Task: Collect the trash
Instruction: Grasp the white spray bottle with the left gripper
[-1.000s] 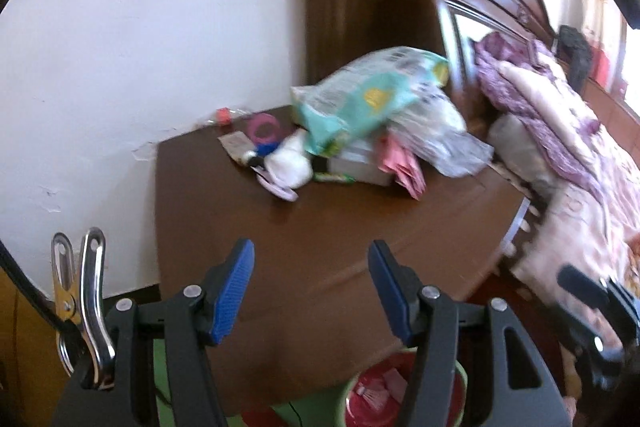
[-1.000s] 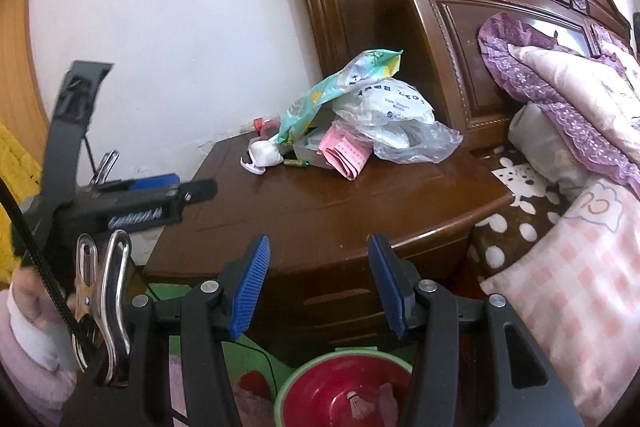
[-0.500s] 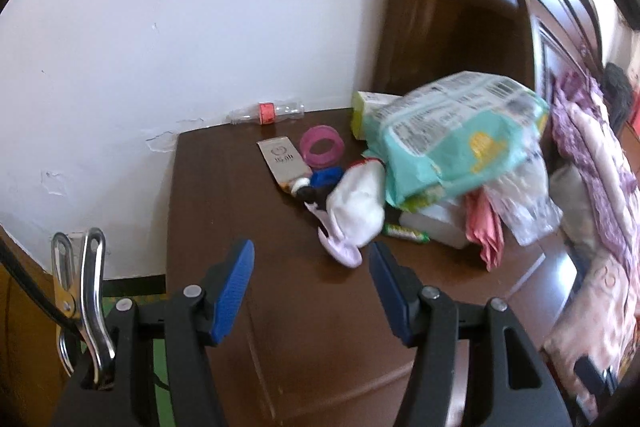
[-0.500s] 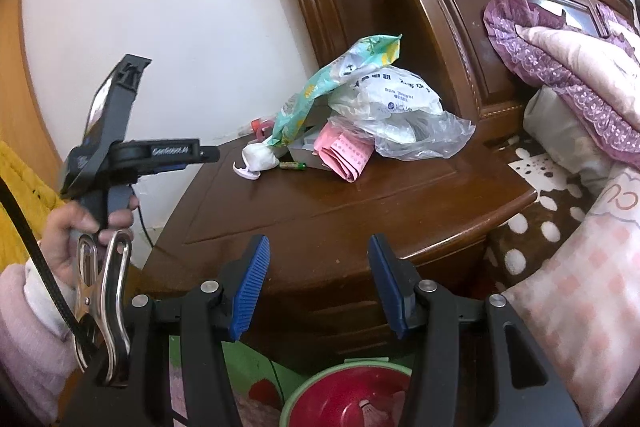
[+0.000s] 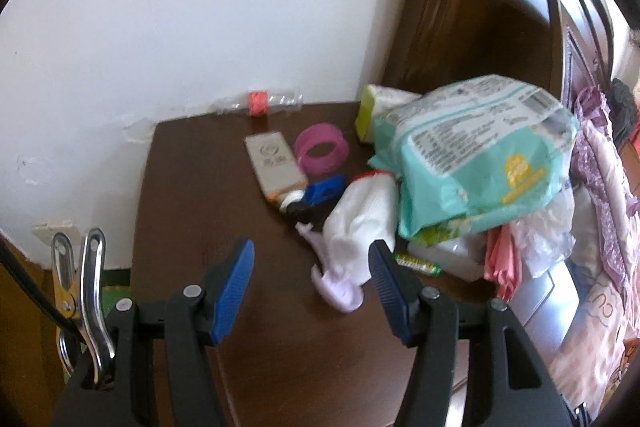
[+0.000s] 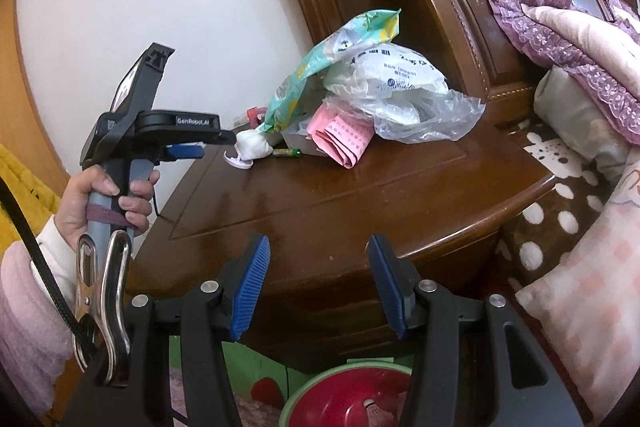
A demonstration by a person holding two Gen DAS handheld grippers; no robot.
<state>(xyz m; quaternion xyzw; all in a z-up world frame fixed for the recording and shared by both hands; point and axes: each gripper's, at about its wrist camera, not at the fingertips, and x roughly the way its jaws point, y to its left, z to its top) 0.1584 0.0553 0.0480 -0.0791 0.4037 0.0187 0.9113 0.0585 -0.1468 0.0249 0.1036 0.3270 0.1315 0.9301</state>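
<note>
The left gripper [image 5: 311, 281] hovers over the bench [image 5: 192, 195], fingers [image 5: 234, 283] apart and empty. Just ahead, between the tips and nearer the right one, lies a white wad of tissue [image 5: 360, 223], probably light and soft, best pinched across its middle. The right gripper [image 6: 318, 285] hangs before the bench, fingers apart, above a red bin [image 6: 344, 401].

A dark brown wooden nightstand [image 6: 360, 195] stands against a white wall [image 5: 160, 27]. A carved wooden headboard [image 6: 460, 7] rises beside it.
</note>
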